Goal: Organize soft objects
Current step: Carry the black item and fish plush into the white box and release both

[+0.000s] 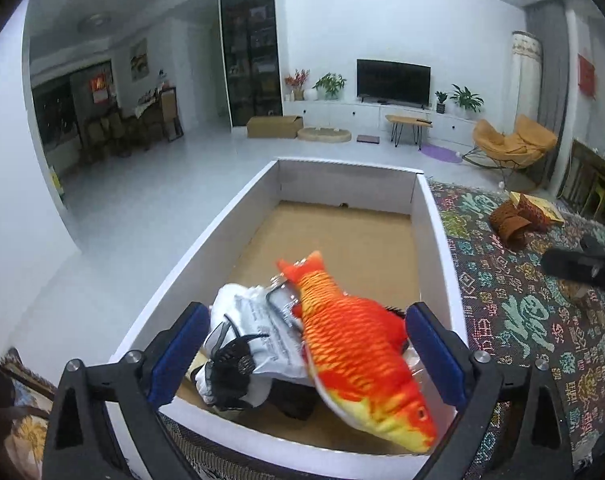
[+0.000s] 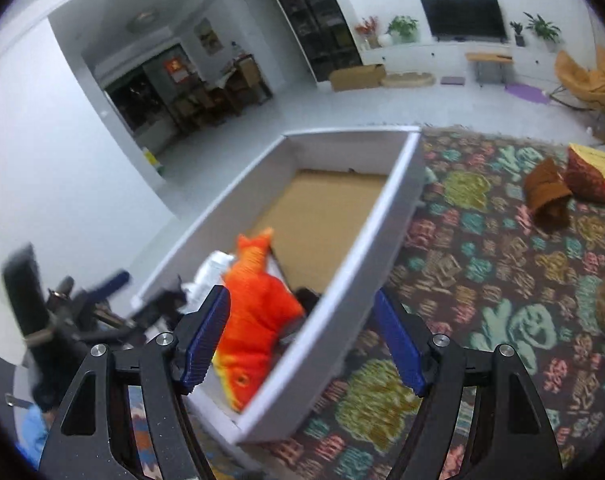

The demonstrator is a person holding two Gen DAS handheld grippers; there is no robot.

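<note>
An orange and yellow plush fish (image 1: 354, 344) lies at the near end of a white box (image 1: 206, 240), resting partly on a white plastic bag (image 1: 254, 332). My left gripper (image 1: 306, 354) hangs open above that end, its blue pads standing apart on either side of the fish without touching it. My right gripper (image 2: 302, 340) is open too, straddling the box's right wall (image 2: 382, 216), with the fish (image 2: 258, 312) just beyond its left pad. A blurred blue pad (image 2: 112, 283) of the left gripper shows at the left of the right wrist view.
The box's brown cardboard floor (image 1: 342, 240) is bare beyond the fish. On the patterned rug (image 2: 482, 280) to the right lie a brown soft item (image 2: 546, 196) and a red patterned cushion (image 2: 586, 180). White floor stretches left of the box.
</note>
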